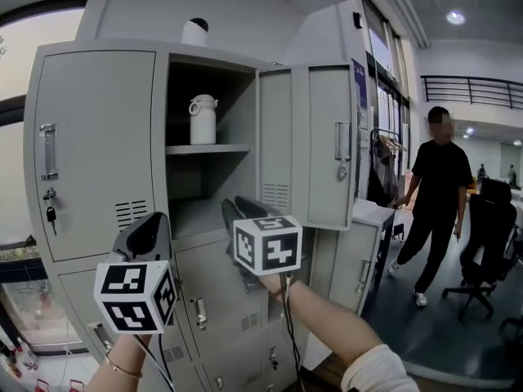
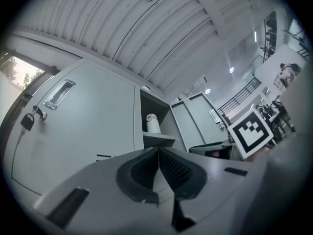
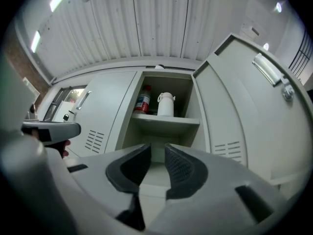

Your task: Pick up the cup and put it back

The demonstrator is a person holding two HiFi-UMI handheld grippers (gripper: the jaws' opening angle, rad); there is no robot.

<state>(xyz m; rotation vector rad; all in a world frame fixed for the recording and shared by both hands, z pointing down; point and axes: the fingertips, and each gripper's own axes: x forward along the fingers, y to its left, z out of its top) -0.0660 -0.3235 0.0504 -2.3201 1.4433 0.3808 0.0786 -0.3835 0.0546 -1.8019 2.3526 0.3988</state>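
Locker [image 1: 98,137]: pale grey. Cup [image 1: 203,119]: white. Bottle [image 3: 142,100]: red. Left gripper [image 2: 159,153], right gripper [image 3: 156,153]: grey shells, dark cross-hatched pads; cubes white, black square markers. Person [image 1: 437,194]: black clothes, white shoes. Chair [image 1: 489,235]: black.

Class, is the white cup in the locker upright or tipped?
Upright: the cup stands on its base on the shelf, lid uppermost.

My head camera is looking forward from close behind my left tool [image 1: 151,229] and right tool [image 1: 237,209] at the lockers [image 1: 98,137]. Each tool's camera is peering upward along its jaws; all three views are sharing the open compartment [image 1: 233,104] and its shelf [image 1: 208,148].
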